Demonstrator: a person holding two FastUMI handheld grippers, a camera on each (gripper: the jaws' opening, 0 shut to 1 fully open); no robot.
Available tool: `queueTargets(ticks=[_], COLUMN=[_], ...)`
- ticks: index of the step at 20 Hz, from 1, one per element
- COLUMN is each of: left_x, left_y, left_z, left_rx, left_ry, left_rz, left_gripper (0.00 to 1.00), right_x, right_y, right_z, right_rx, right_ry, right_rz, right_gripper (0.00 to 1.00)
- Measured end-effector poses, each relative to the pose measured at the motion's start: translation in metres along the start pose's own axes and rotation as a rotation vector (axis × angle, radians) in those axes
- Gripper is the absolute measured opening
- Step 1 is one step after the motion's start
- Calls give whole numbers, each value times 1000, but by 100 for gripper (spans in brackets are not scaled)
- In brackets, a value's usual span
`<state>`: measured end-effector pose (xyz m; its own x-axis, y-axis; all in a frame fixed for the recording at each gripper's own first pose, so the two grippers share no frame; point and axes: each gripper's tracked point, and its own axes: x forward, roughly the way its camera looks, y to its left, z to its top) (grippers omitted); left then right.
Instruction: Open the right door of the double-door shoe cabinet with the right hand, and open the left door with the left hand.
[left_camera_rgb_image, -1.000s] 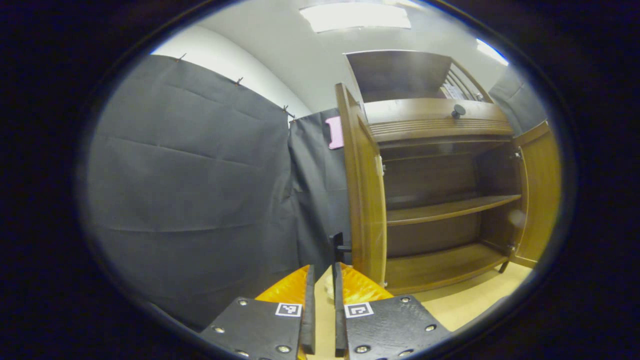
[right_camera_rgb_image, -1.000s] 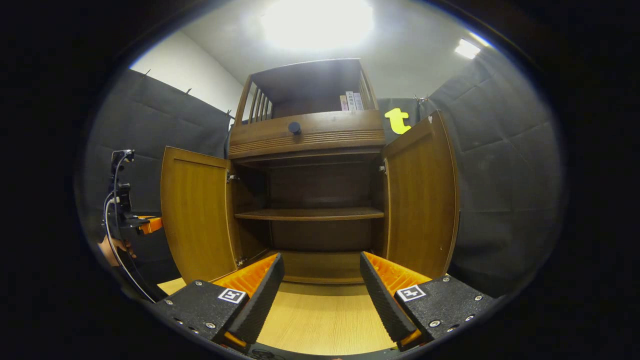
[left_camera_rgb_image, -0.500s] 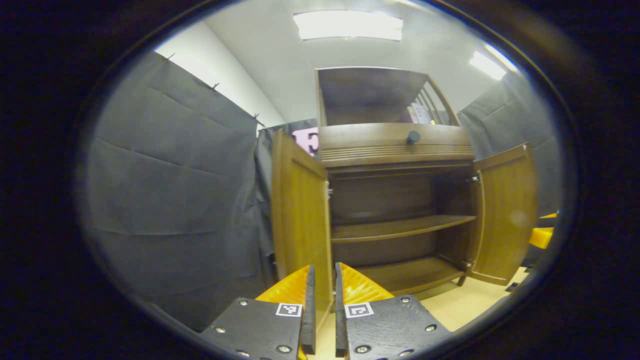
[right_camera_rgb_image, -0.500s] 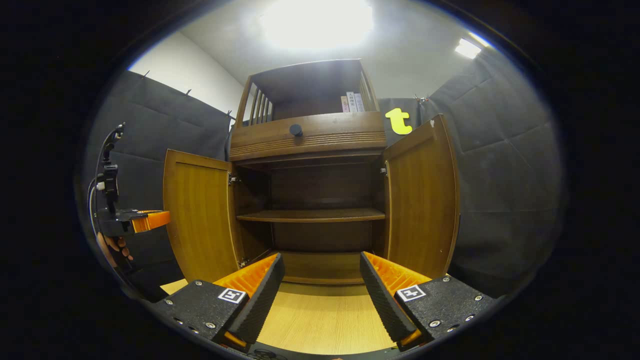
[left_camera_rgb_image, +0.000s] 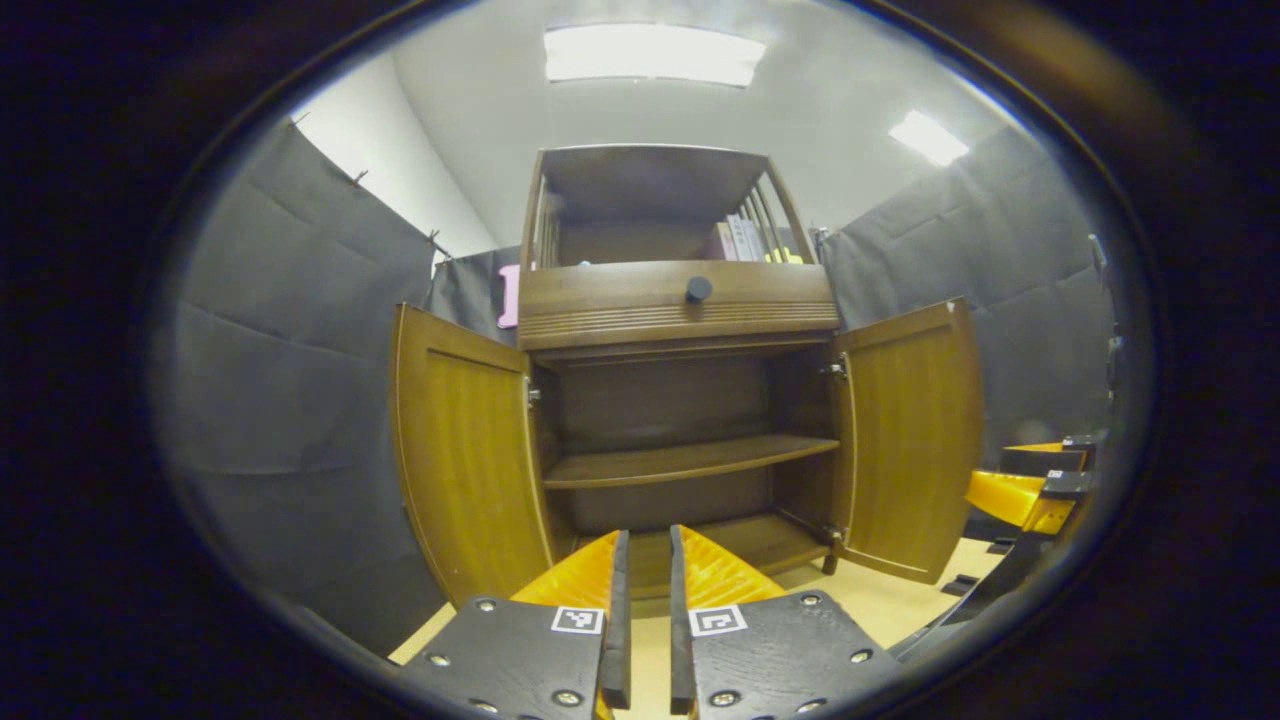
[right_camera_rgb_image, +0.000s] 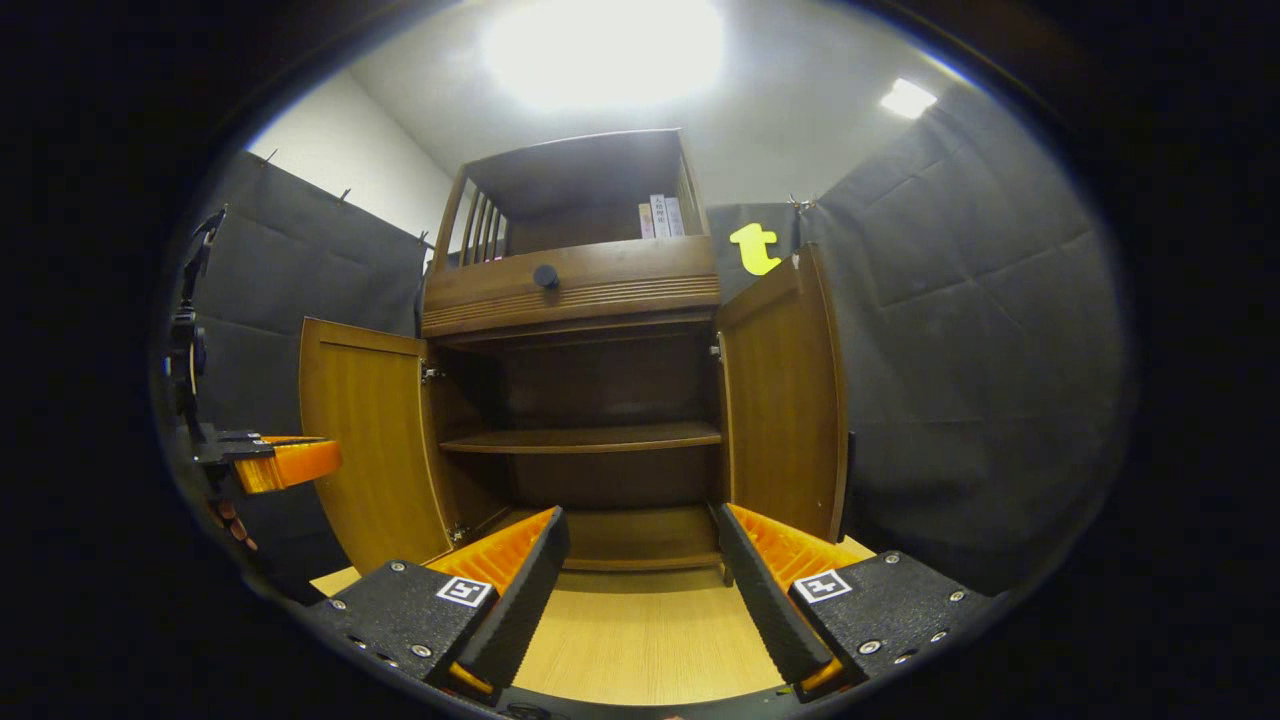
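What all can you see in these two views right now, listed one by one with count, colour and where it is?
Shoe cabinet: one, brown wood, centre, standing on the floor.
Left door: one, brown, swung open.
Right door: one, brown, swung open.
Inner shelf: one, brown, bare, halfway up inside.
Drawer knob: one, dark, on the panel above the doors.
Books: a few, pale, upright in the top compartment.
Floor: light wood, in front of the cabinet.
Ceiling lights: two, white, overhead.
Left gripper: one, black with orange fingers, nearly closed, holding nothing.
Right gripper: one, black with orange fingers, open, facing the cabinet.
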<state>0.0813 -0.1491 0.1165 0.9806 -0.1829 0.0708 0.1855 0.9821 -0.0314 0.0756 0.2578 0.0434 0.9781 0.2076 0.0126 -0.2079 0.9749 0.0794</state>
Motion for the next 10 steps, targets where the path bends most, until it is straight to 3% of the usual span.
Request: queueTargets(ticks=[10], left_x=[-17], left_y=[-15], left_z=[-6], left_rx=[12], left_ry=[13], left_rz=[2], left_gripper=[21], right_x=[-26], right_y=[-11], right_z=[-11], right_rx=[-2], right_ry=[10], right_rz=[-35], right_gripper=[94])
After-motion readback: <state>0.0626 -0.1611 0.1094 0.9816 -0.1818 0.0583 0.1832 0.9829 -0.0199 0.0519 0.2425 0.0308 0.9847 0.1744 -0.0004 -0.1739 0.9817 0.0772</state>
